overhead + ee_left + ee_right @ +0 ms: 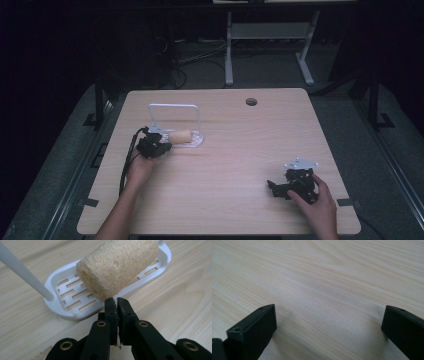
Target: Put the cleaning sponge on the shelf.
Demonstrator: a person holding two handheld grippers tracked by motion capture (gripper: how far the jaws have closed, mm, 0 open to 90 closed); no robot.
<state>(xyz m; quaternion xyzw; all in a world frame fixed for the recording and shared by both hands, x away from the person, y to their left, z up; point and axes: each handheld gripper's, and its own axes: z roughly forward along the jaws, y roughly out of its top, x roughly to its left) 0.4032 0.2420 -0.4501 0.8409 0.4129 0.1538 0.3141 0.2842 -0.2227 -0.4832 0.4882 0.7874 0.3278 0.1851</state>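
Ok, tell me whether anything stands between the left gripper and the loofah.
Nothing visible does. The left gripper, jaws shut, points straight at the loofah lying on the white slotted tray, its tips right at the loofah's near end.

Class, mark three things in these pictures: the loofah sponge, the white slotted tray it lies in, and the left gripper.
loofah sponge (pixel 117 267), left gripper view, middle of its rough side.
white slotted tray (pixel 58 308), left gripper view, near rim.
left gripper (pixel 117 301), left gripper view, between its closed fingertips.

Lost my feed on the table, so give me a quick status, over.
Left gripper shut, empty, tips just short of the loofah. Loofah lies on the white slotted tray. Right gripper open over bare table. Nothing in the way.
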